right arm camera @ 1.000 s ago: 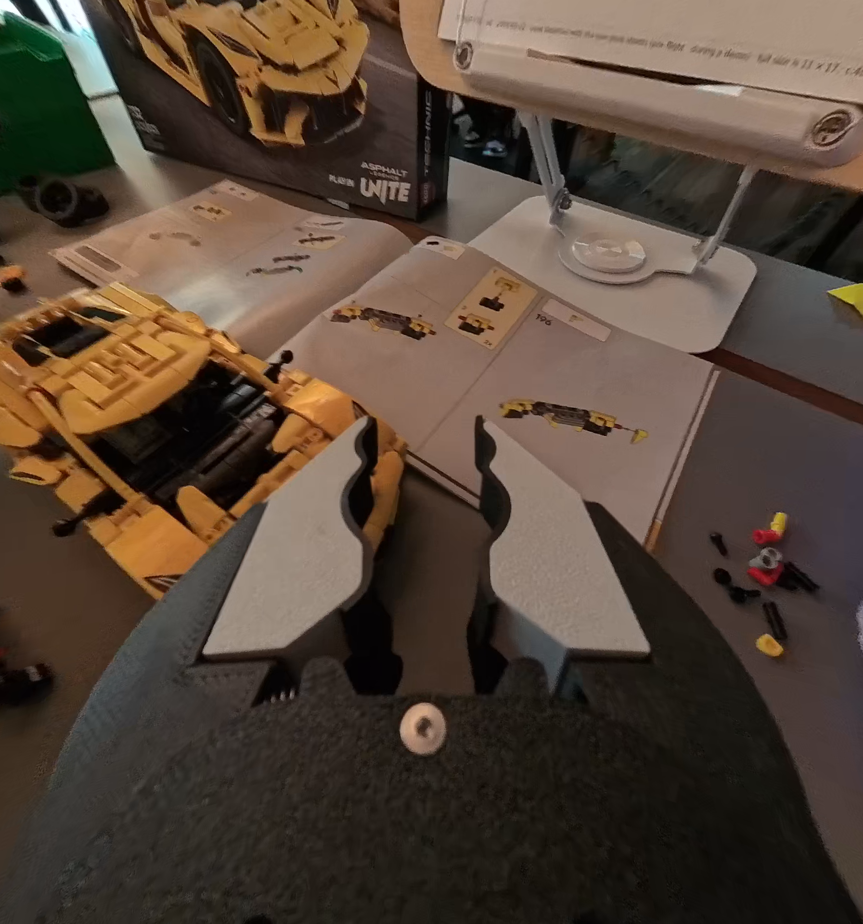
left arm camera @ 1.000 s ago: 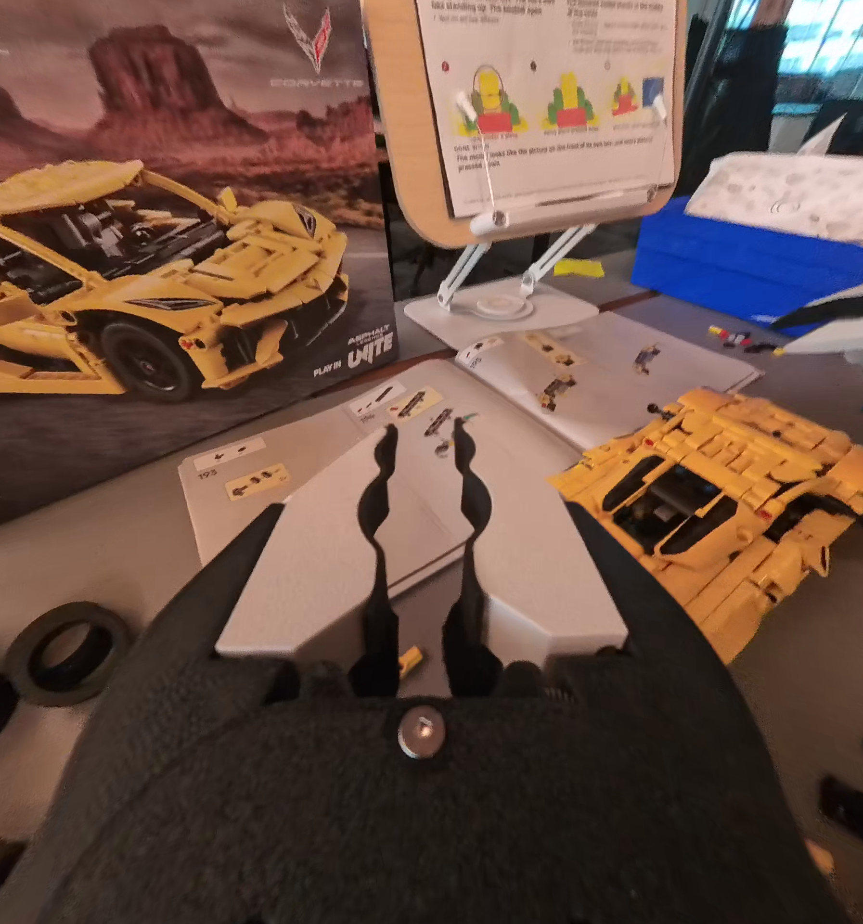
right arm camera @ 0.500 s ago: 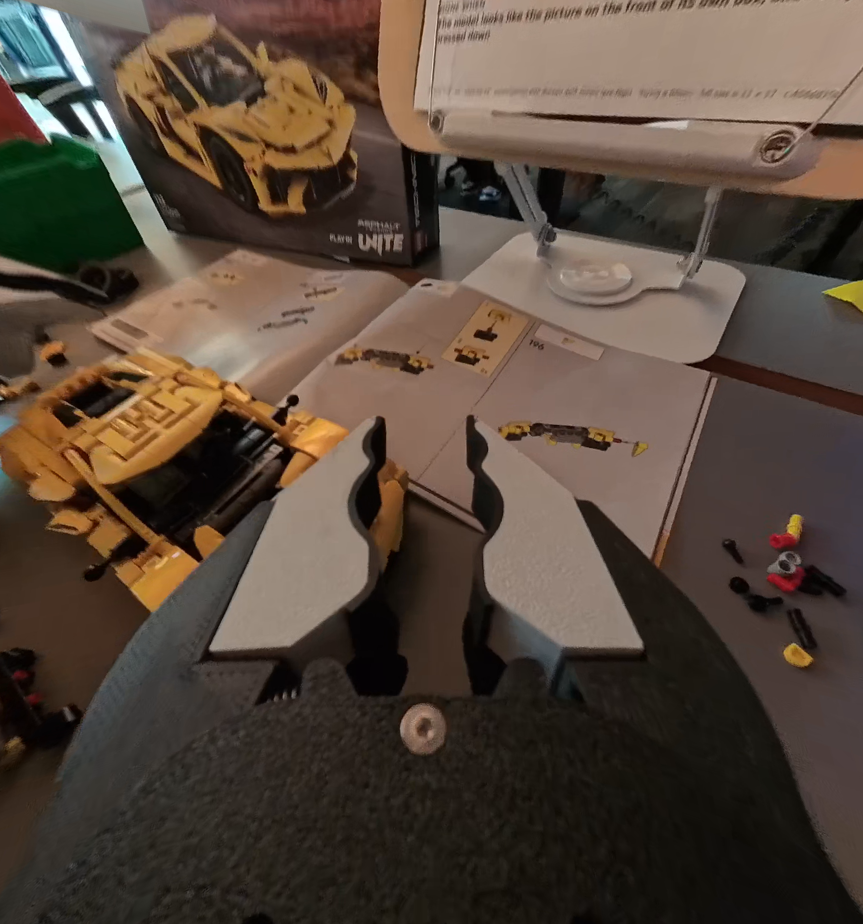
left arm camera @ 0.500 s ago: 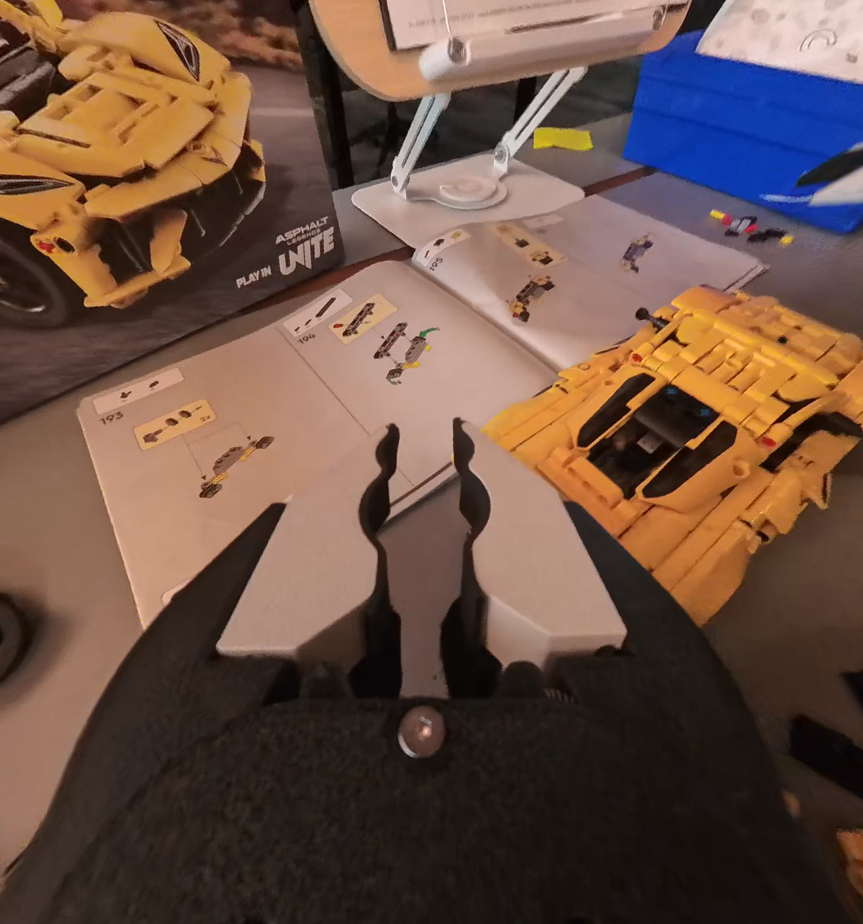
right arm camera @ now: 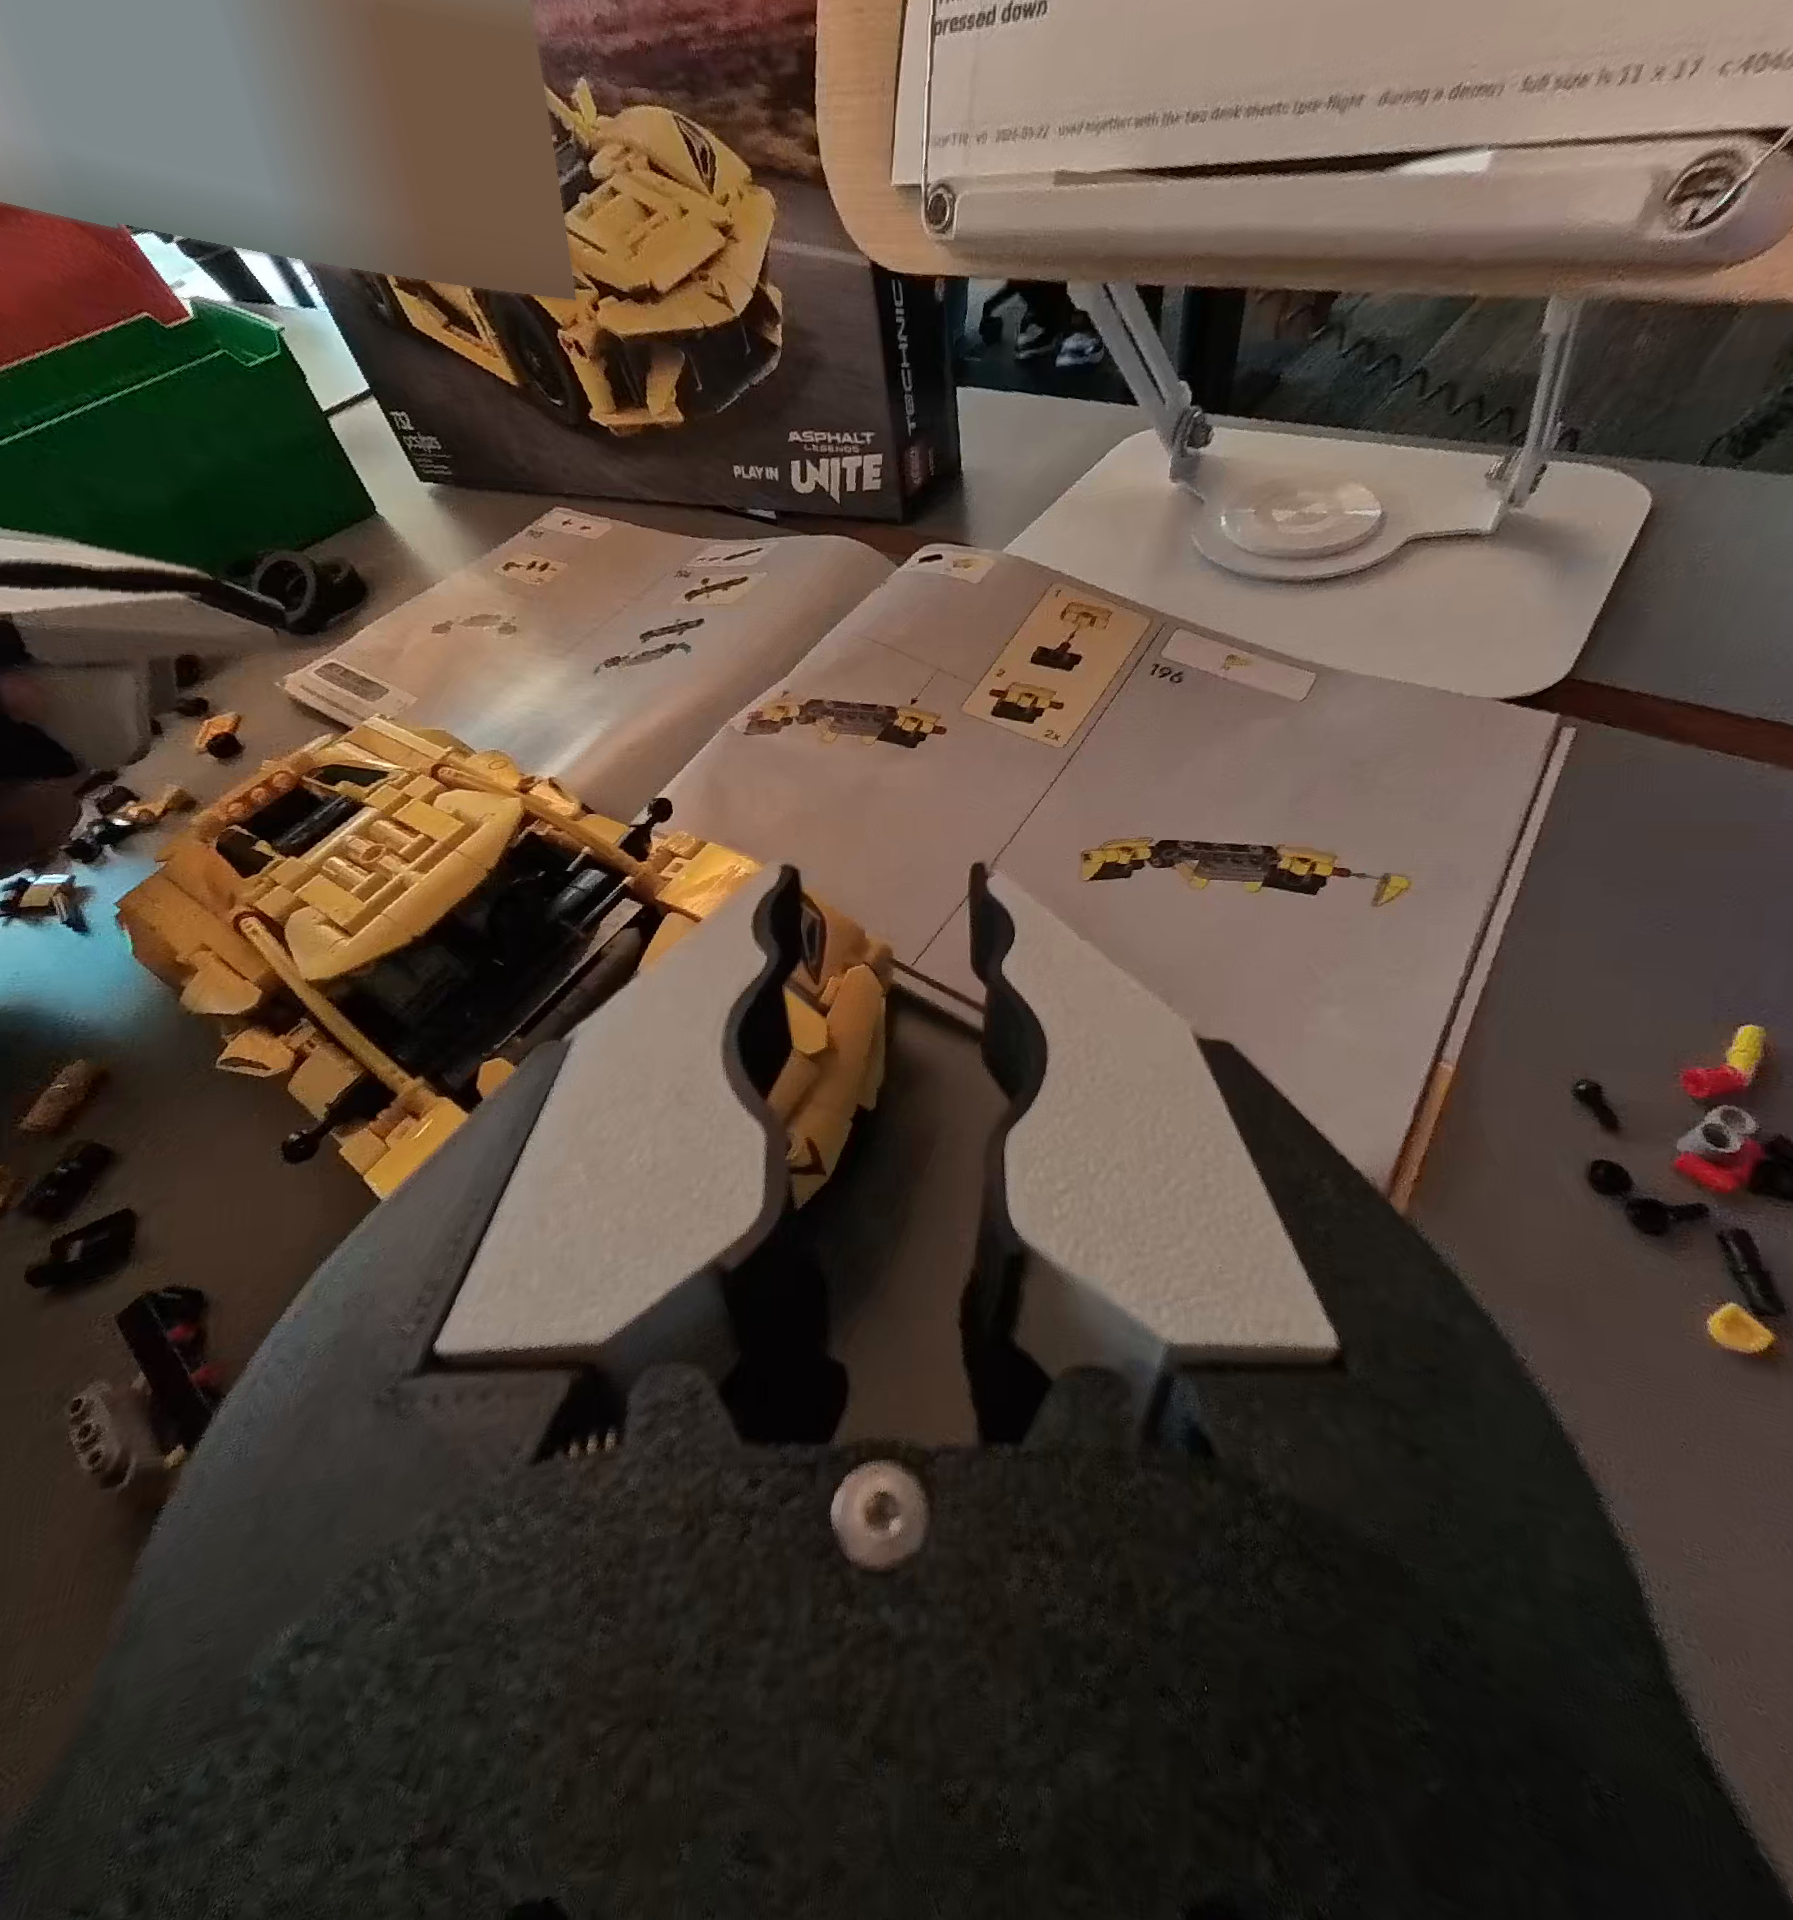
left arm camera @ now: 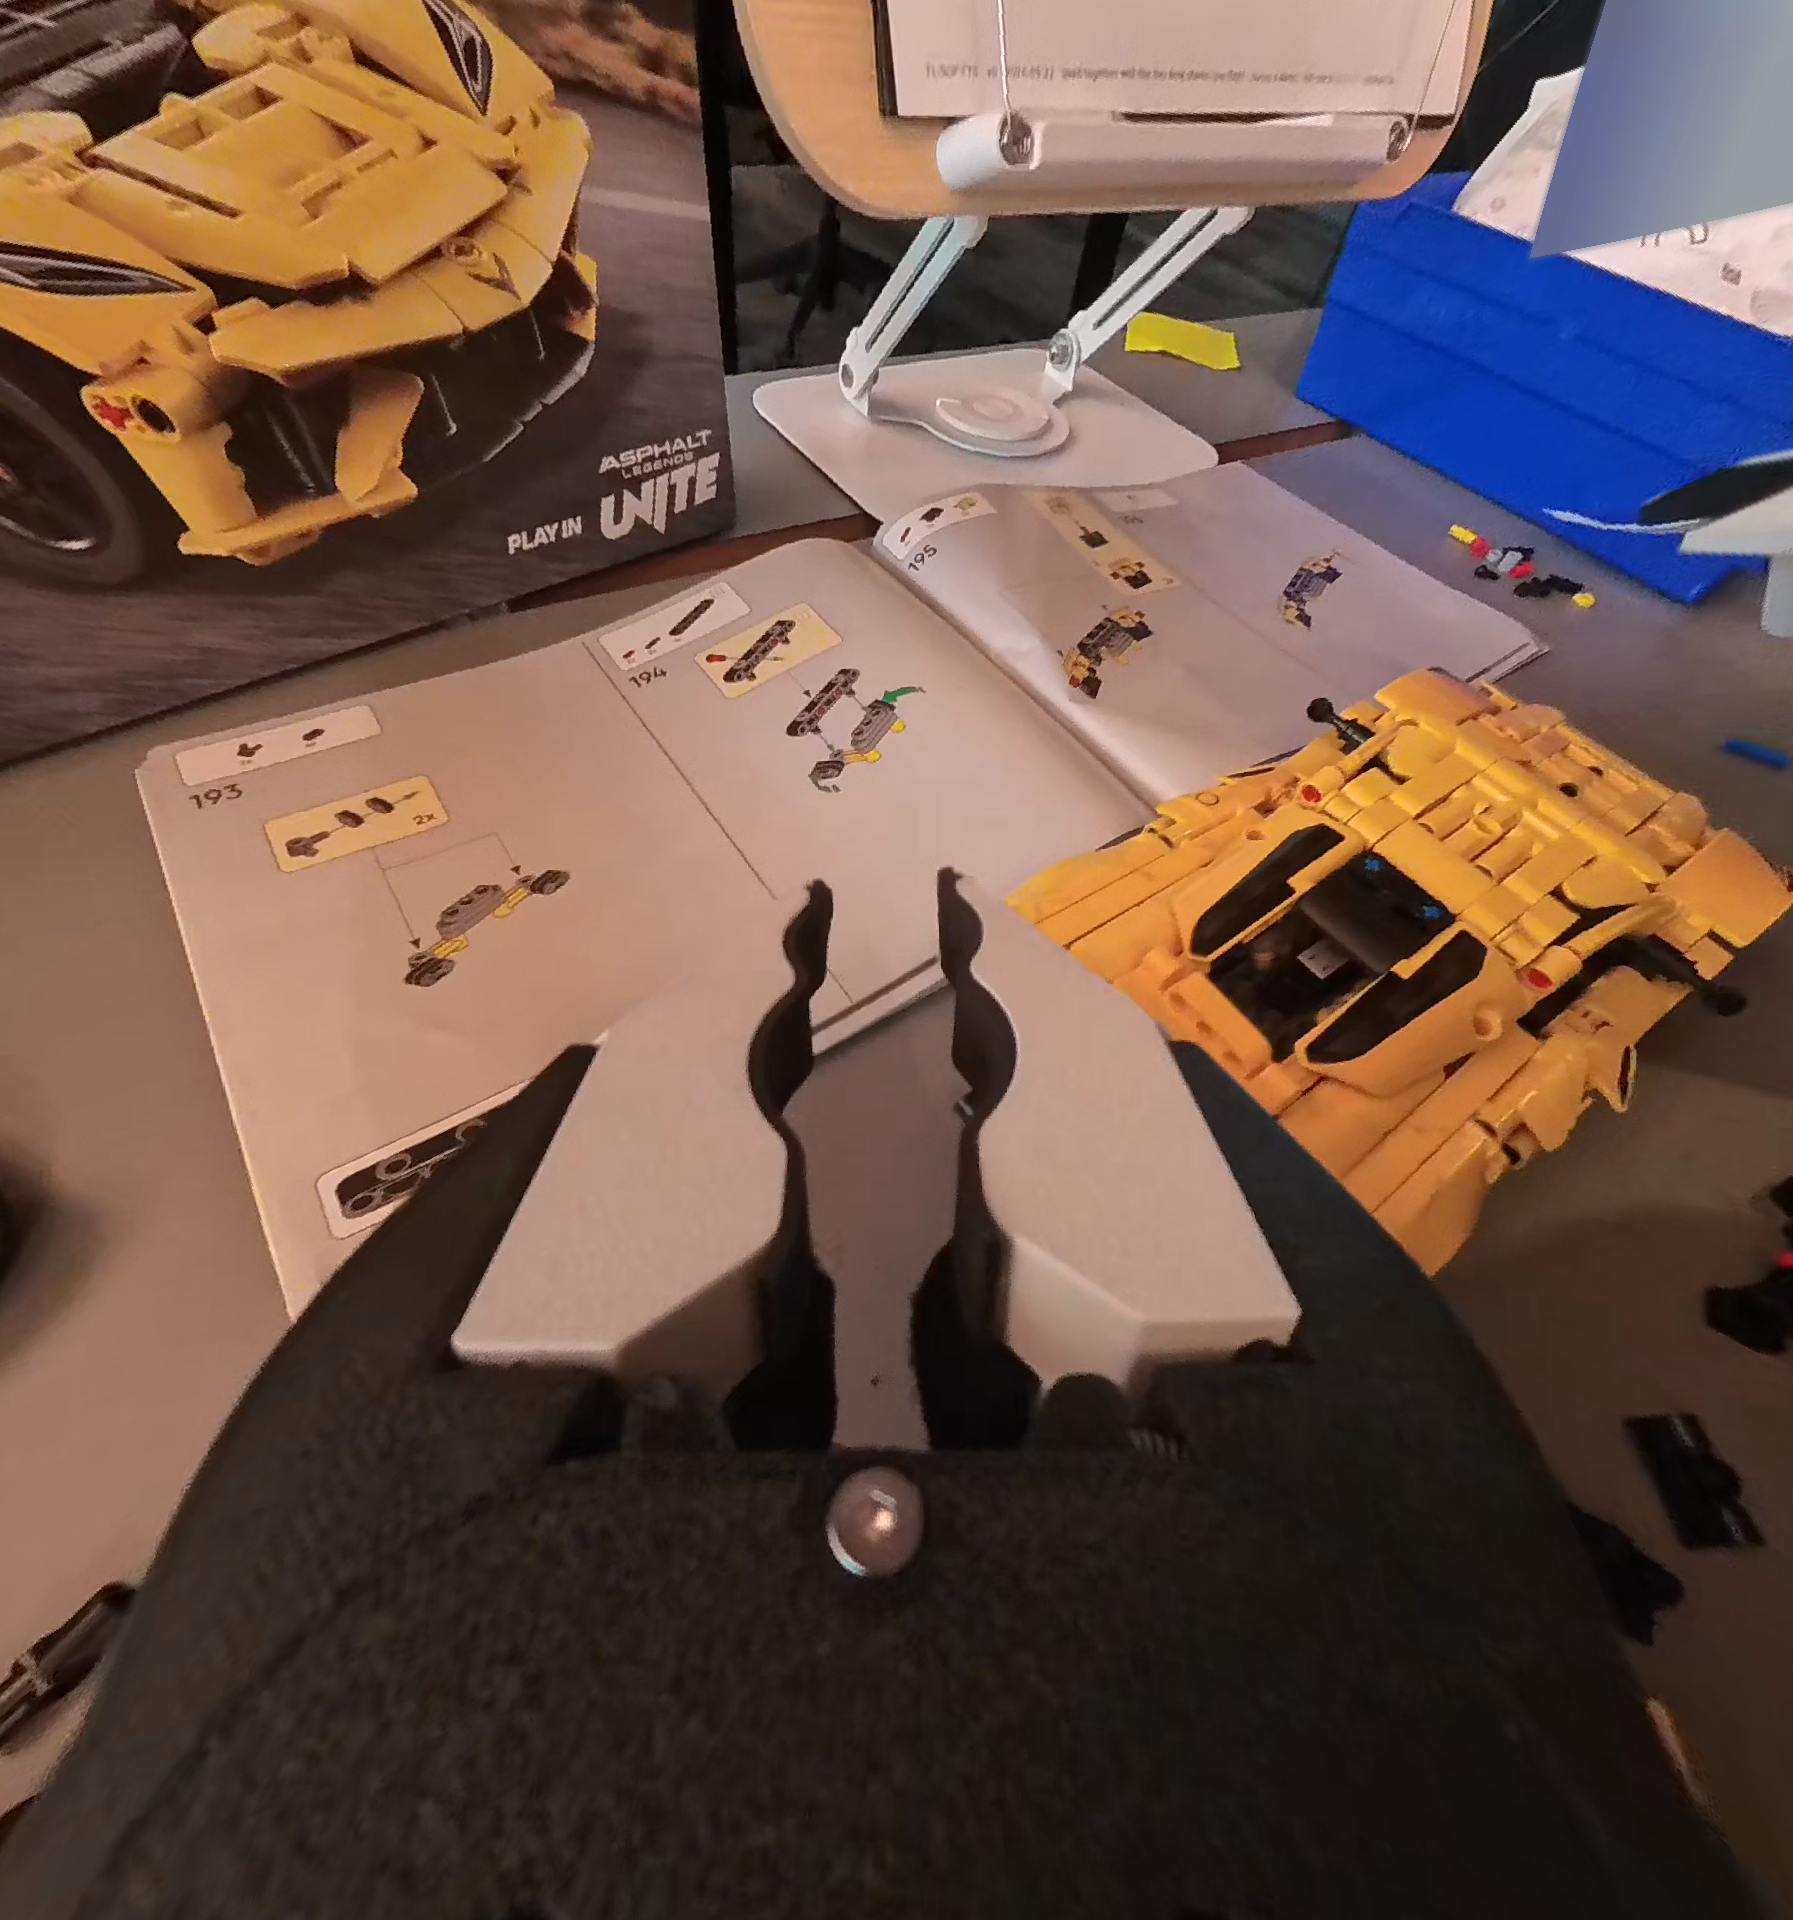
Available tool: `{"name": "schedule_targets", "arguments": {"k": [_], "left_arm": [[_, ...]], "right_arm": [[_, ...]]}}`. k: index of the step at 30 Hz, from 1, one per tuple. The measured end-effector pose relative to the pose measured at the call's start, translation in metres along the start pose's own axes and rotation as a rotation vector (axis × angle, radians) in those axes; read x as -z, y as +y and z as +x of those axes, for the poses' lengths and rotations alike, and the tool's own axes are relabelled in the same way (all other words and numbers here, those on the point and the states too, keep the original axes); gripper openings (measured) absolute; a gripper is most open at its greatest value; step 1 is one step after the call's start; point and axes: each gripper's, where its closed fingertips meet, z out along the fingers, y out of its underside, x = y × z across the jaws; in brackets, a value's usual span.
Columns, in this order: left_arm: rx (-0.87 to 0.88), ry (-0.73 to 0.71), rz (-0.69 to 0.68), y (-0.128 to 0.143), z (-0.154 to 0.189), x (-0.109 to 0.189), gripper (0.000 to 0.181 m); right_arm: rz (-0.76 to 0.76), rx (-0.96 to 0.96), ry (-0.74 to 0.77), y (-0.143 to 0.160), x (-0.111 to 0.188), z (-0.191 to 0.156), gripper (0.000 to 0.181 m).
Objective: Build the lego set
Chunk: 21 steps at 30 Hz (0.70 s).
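A part-built yellow lego car [left arm camera: 1411, 935] lies on the grey table, right of the open instruction booklet [left arm camera: 580, 831]. It also shows in the right wrist view [right arm camera: 435, 935], left of the booklet [right arm camera: 1235, 831]. My left gripper [left arm camera: 876, 894] is open and empty above the booklet's near edge, left of the car. My right gripper [right arm camera: 881, 883] is open and empty above the car's front corner. Small loose pieces [right arm camera: 1723, 1153] in red, yellow and black lie to its right. The other gripper [right arm camera: 92, 613] shows at the far left.
The set's box [left arm camera: 279, 312] stands at the back left. A white document stand [left arm camera: 985, 416] holding a sheet is behind the booklet. A blue bin [left arm camera: 1557, 384] is at the back right, a green bin [right arm camera: 133, 436] at the back left. Black tyres [right arm camera: 300, 587] and loose parts [right arm camera: 92, 1226] lie around the car. The gap from one gripper's tips to the other's is roughly 30 centimeters.
The left gripper has tilted down and moved closer to the booklet and car. The right gripper has pulled back and up a little. Both stay open.
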Motion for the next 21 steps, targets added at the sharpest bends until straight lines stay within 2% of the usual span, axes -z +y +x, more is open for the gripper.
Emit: {"name": "schedule_targets", "arguments": {"k": [21], "left_arm": [[0.028, 0.007, -0.029, 0.007, -0.001, -0.003, 0.020]], "right_arm": [[-0.070, -0.030, -0.034, 0.018, -0.009, -0.003, 0.031]]}}
